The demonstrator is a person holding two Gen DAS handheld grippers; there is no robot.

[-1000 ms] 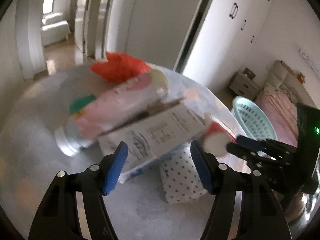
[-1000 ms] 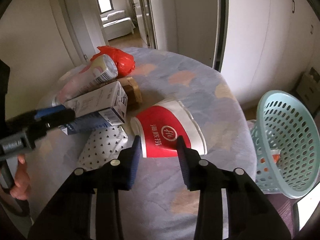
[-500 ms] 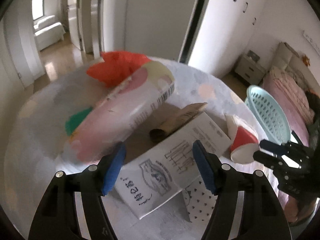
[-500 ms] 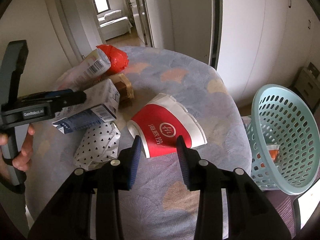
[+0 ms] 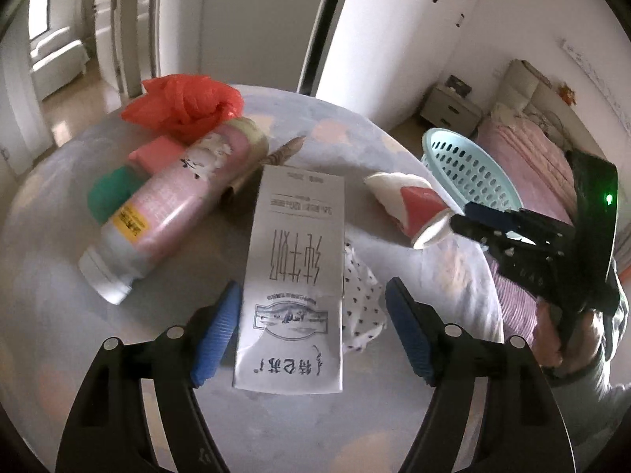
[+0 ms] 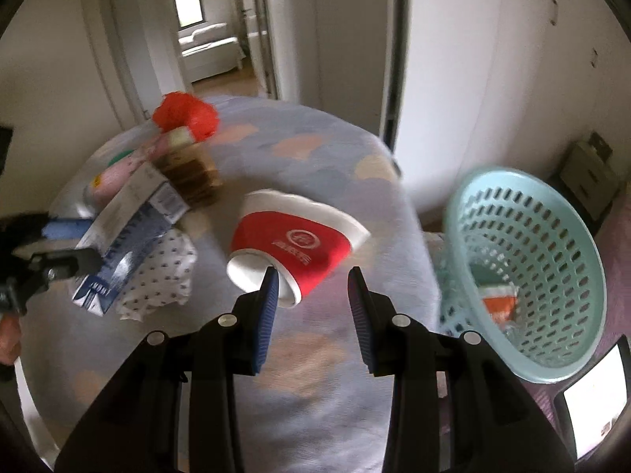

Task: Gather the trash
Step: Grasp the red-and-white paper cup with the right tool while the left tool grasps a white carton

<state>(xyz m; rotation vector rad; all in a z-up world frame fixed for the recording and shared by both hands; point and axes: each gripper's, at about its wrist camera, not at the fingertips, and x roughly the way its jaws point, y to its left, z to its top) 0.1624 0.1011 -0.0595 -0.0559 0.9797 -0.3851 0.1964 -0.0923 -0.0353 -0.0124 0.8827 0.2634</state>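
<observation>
A white milk carton (image 5: 292, 276) lies lengthwise on the cloth-covered table (image 5: 59, 276), between the fingers of my left gripper (image 5: 311, 311). Those jaws are opening: the left pad is near the carton's edge and the right pad stands clear of it. A red and white paper cup (image 6: 292, 244) lies on its side in front of my right gripper (image 6: 314, 280). That gripper's left fingertip (image 6: 270, 283) overlaps the cup's white base, and the right one is apart from the cup. In the left wrist view the right gripper (image 5: 465, 216) sits at the cup (image 5: 410, 205).
A red plastic bag (image 5: 185, 102), a pink bottle (image 5: 177, 205), a brown paper pack (image 6: 193, 177) and a dotted white wrapper (image 6: 157, 276) lie around the carton. A pale green basket (image 6: 495, 171) with some trash stands past the table's right edge, with a lit screen (image 6: 591, 394) below it.
The left gripper's jaws have widened and it has swung round, so the carton now lies lengthwise between them. The right gripper has moved forward to the cup's base, its gap unchanged.
</observation>
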